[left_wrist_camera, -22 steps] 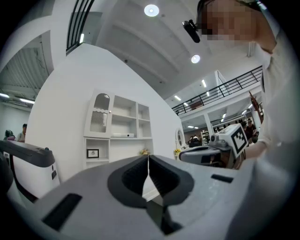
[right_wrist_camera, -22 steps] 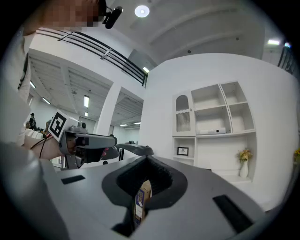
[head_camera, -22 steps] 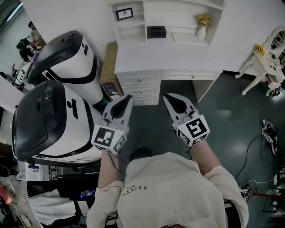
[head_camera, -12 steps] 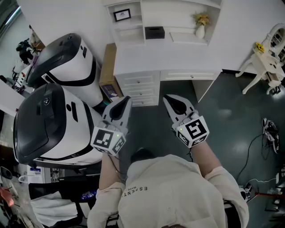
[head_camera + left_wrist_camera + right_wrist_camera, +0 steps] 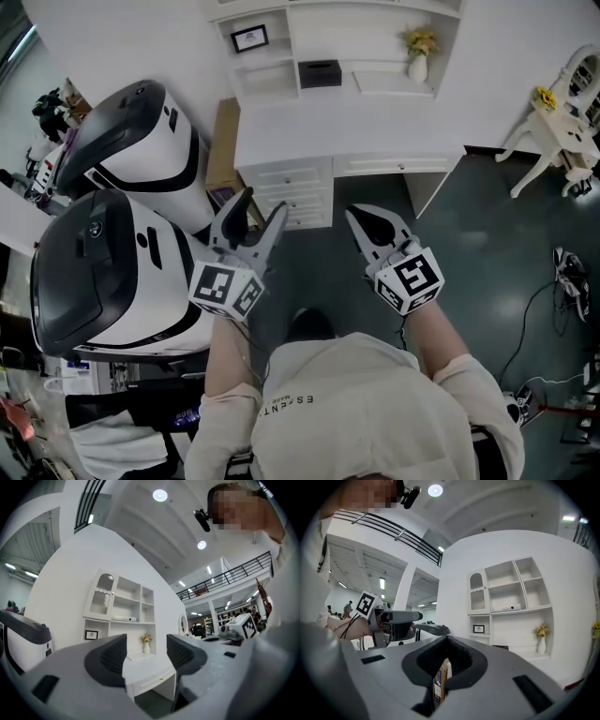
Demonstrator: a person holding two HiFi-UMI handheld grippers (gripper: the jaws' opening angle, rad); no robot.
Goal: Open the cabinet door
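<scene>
The cabinet door (image 5: pixel 102 596) lies at twelve o'clock, well apart from both grippers. The left gripper (image 5: pixel 262 202), wide open and empty, seems nearer than the closed right gripper (image 5: pixel 358 217).

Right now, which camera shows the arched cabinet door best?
The left gripper view: the arched cabinet door appears largest there, with its arch and slats clear. The right gripper view shows it smaller. The head view, looking steeply down, does not show its face.
</scene>
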